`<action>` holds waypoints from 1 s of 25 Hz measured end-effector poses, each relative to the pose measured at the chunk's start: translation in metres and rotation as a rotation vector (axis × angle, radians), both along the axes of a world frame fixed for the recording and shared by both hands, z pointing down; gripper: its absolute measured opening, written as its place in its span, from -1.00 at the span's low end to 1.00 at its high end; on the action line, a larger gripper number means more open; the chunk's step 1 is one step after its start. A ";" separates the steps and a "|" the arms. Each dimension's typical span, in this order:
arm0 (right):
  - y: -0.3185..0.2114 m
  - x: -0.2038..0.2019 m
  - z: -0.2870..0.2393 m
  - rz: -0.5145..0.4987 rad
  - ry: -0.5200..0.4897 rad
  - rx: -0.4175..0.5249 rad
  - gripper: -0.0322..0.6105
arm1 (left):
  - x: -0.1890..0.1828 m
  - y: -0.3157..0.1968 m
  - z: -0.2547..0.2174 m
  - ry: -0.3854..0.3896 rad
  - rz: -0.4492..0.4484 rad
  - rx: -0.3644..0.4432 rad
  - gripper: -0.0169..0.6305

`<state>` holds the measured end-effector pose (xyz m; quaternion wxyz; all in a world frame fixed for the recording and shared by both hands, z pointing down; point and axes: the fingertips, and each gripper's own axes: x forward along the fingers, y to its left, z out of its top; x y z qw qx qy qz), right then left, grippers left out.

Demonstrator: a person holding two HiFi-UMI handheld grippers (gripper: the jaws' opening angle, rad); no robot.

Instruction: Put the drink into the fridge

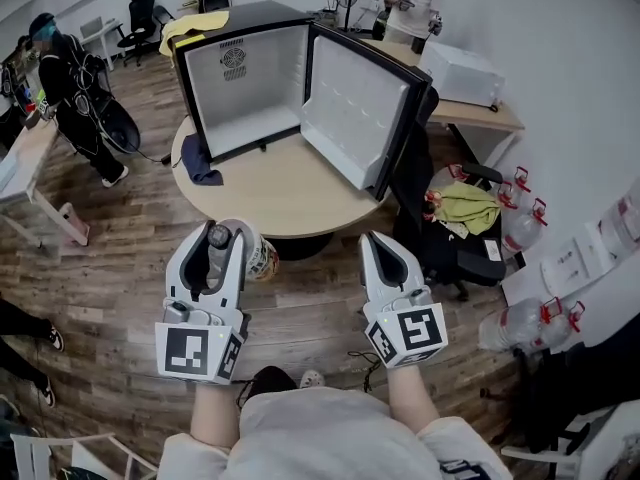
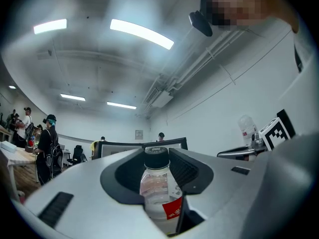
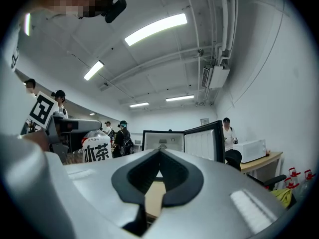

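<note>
Left gripper (image 1: 214,231) is found clamped on the upright drink (image 2: 158,183); right gripper (image 1: 374,242) is closed, empty. Open fridge (image 1: 250,88) is noted straight ahead on the table (image 1: 290,203), well apart.

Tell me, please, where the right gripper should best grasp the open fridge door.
Probably its free upright edge, from the front: the fridge door stands wide open, so that thin edge faces the right gripper, whose shut jaws must open first.

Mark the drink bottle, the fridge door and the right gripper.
drink bottle (image 2: 155,184): left gripper view, clear body below the cap.
fridge door (image 1: 352,108): head view, white inner panel.
right gripper (image 1: 374,240): head view, between its fingertips.
</note>
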<state>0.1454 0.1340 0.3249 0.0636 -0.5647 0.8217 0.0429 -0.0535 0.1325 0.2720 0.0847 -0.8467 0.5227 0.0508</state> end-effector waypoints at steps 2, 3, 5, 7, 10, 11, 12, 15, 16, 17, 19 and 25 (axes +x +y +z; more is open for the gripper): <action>-0.006 0.003 0.003 -0.001 -0.013 -0.009 -0.87 | 0.003 -0.003 0.001 -0.003 0.000 -0.004 -0.46; -0.008 0.003 0.005 -0.004 -0.017 -0.013 -0.87 | 0.005 -0.005 0.002 -0.005 0.000 -0.008 -0.46; -0.014 0.002 0.008 -0.009 -0.022 -0.020 -0.87 | 0.006 -0.009 0.004 -0.008 0.000 -0.015 -0.46; -0.021 0.000 0.010 -0.011 -0.028 -0.024 -0.87 | 0.004 -0.016 0.006 -0.006 -0.002 -0.017 -0.46; -0.035 -0.005 0.012 -0.008 -0.033 -0.030 -0.87 | -0.001 -0.029 0.008 -0.003 0.000 -0.020 -0.46; -0.040 -0.007 0.013 -0.005 -0.032 -0.032 -0.87 | -0.003 -0.035 0.009 -0.003 0.001 -0.021 -0.46; -0.046 -0.008 0.013 -0.002 -0.032 -0.033 -0.87 | -0.005 -0.041 0.010 -0.002 0.004 -0.022 -0.46; -0.066 -0.014 0.013 0.009 -0.028 -0.032 -0.87 | -0.011 -0.063 0.010 0.001 0.014 -0.023 -0.46; -0.074 -0.016 0.012 0.012 -0.026 -0.032 -0.87 | -0.013 -0.071 0.010 0.002 0.017 -0.022 -0.46; -0.082 -0.019 0.011 0.015 -0.024 -0.031 -0.87 | -0.016 -0.080 0.009 0.003 0.020 -0.020 -0.46; -0.100 -0.026 0.008 0.023 -0.024 -0.028 -0.87 | -0.023 -0.098 0.007 0.005 0.029 -0.018 -0.46; -0.151 -0.046 -0.001 0.037 -0.009 -0.009 -0.87 | -0.039 -0.154 0.001 -0.002 0.055 -0.010 -0.46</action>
